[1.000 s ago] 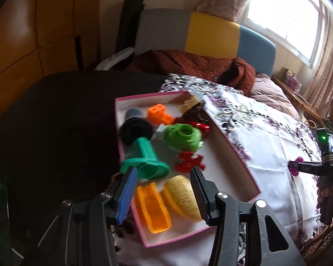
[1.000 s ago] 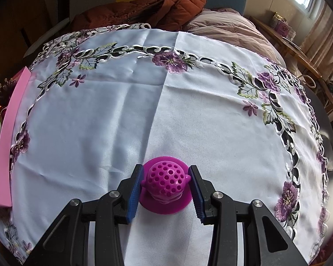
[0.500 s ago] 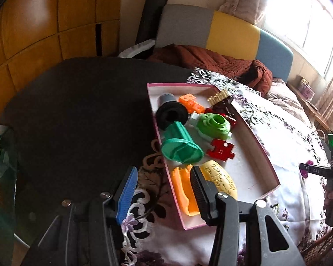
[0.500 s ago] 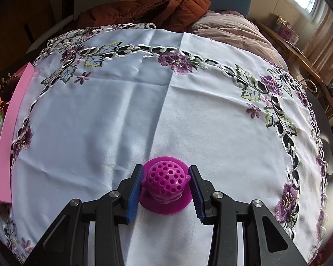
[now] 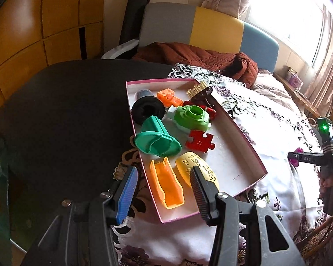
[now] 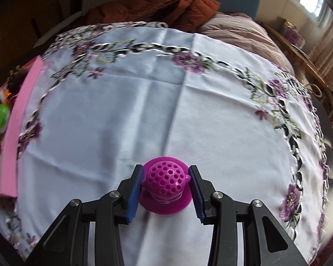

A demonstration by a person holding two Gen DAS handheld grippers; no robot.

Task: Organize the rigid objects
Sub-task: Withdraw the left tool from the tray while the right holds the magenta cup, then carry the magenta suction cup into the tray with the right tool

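We see the right gripper [image 6: 165,187] clamped on a magenta perforated piece [image 6: 165,182], its fingers pressing the domed top from both sides above the white embroidered tablecloth [image 6: 126,115]. The left gripper [image 5: 164,188] hangs over the near end of the pink-rimmed box [image 5: 250,148], its fingers apart and gripping nothing. In the box lie a teal funnel [image 5: 156,140], a green part [image 5: 193,117], a red puzzle piece [image 5: 199,141] and an orange trough [image 5: 166,185].

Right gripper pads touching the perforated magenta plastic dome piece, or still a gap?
Touching. In the right wrist view, both pads of the right gripper press against the sides of the perforated magenta dome piece, with no gap visible.
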